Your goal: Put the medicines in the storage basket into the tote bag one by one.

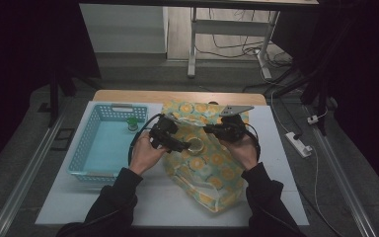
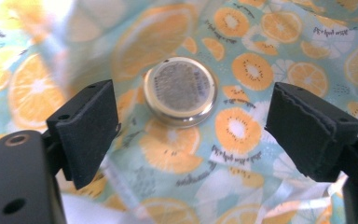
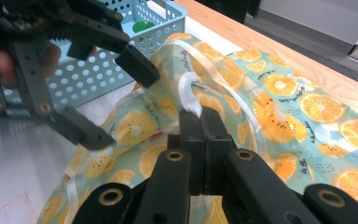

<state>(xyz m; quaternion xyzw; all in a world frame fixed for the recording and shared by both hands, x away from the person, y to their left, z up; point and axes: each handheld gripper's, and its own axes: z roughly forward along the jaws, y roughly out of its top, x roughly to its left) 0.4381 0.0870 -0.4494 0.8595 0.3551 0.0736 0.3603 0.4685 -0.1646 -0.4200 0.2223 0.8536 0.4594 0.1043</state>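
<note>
High view: orange-slice patterned bag [image 1: 212, 158] lying mid-tabletop [image 1: 286, 148], right of blue basket [image 1: 103, 143]; round metal tin [image 1: 196, 145] inside its mouth, between left gripper [image 1: 177, 143] and right gripper [image 1: 216, 130].
Left gripper view: jaws released and spread wide, nothing between the pads; tin [image 2: 181, 91] shallow, silver-rimmed, grey-labelled lid up, resting on the bag lining [image 2: 279, 42] just beyond.
Right gripper view: jaws clenched on clear plastic bag handle [image 3: 189, 95], lifting the near rim; left gripper [image 3: 126, 100] at far left.
</note>
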